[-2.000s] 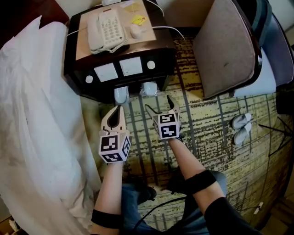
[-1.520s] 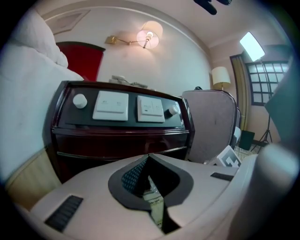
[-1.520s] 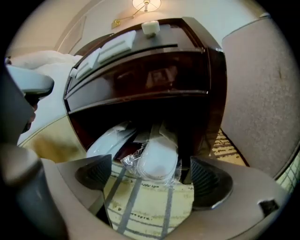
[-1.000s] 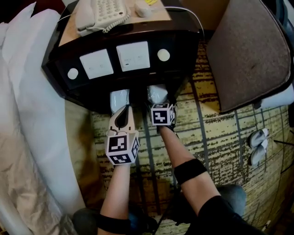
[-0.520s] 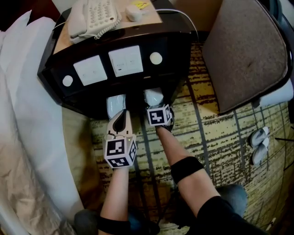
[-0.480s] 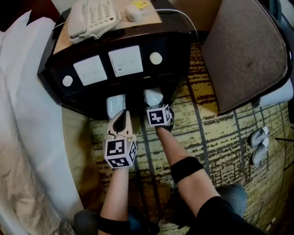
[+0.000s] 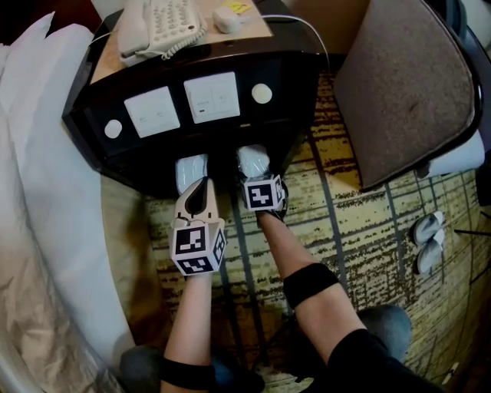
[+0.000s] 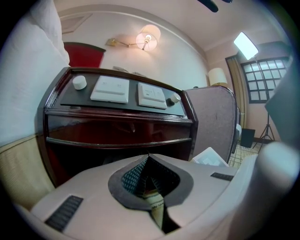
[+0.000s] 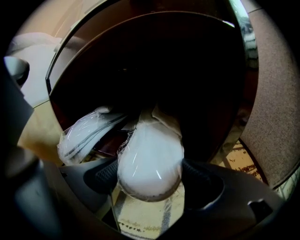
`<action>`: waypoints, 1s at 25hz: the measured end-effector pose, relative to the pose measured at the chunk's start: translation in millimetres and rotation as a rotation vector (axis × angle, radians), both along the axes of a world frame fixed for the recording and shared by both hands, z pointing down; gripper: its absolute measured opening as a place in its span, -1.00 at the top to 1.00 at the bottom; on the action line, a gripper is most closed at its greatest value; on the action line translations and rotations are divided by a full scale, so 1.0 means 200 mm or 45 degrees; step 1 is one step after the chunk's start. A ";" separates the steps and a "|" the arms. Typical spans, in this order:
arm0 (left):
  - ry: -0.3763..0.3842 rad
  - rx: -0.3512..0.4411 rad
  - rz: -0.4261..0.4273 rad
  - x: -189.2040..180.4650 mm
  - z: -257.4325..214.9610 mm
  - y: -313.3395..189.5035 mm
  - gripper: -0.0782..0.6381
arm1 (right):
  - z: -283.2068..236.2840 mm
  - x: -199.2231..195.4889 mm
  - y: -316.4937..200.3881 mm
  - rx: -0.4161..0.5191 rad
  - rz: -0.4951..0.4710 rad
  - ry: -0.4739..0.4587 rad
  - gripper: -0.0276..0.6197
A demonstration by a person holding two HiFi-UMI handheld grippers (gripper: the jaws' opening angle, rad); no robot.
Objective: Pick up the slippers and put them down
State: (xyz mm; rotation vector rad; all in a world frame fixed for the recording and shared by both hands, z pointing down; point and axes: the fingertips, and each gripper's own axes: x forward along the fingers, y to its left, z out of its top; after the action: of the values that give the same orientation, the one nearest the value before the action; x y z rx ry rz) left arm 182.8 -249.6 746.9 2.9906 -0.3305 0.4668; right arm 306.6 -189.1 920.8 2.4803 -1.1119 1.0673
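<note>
Two white slippers in clear plastic wrap poke out from under the dark nightstand (image 7: 199, 107). The right slipper (image 7: 253, 160) (image 9: 150, 159) lies between the jaws of my right gripper (image 7: 257, 175) (image 9: 149, 171). Those jaws have just been closing, and both pads now touch its sides. The left slipper (image 7: 192, 167) (image 9: 89, 133) lies beside it. My left gripper (image 7: 199, 184) (image 8: 149, 157) is shut and empty, its tips just short of the left slipper. The far ends of both slippers are hidden in the dark under the nightstand.
A telephone (image 7: 165, 23) sits on the nightstand. White bedding (image 7: 38, 192) fills the left side. A chair with a brown cushion (image 7: 399, 84) stands at the right. Another pair of slippers (image 7: 426, 238) lies on the patterned carpet (image 7: 360, 230) at the far right.
Both grippers have moved forward to the slippers under the nightstand. The right gripper's jaws, wide open on the carpet before, now sit round the right slipper. The left gripper stays shut.
</note>
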 end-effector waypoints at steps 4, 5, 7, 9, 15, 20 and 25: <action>0.001 0.014 0.015 0.00 0.00 0.02 0.78 | -0.02 -0.06 0.01 0.004 -0.004 -0.006 -0.36; 0.003 0.017 0.016 0.00 0.00 0.03 0.78 | -0.03 -0.08 0.02 0.005 -0.003 -0.002 -0.36; 0.009 0.016 0.013 -0.01 0.00 0.03 0.78 | -0.05 -0.10 0.04 0.009 -0.001 0.005 -0.36; 0.015 0.009 0.012 -0.01 0.00 0.03 0.78 | -0.06 -0.14 0.06 0.012 -0.004 0.013 -0.36; 0.020 0.017 0.041 0.01 -0.03 0.06 0.78 | -0.12 -0.27 0.13 0.032 -0.014 0.019 -0.36; 0.024 0.017 0.048 0.01 -0.03 0.07 0.78 | -0.16 -0.36 0.19 0.052 -0.004 0.011 -0.35; 0.021 -0.003 0.049 0.03 0.01 0.06 0.78 | -0.22 -0.47 0.24 0.058 -0.041 0.051 -0.35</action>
State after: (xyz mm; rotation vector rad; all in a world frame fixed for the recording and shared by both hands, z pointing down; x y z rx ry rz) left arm 188.8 -236.9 749.7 3.0018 -0.2708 0.4455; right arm 213.0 -141.3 877.3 2.4980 -1.1728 0.9896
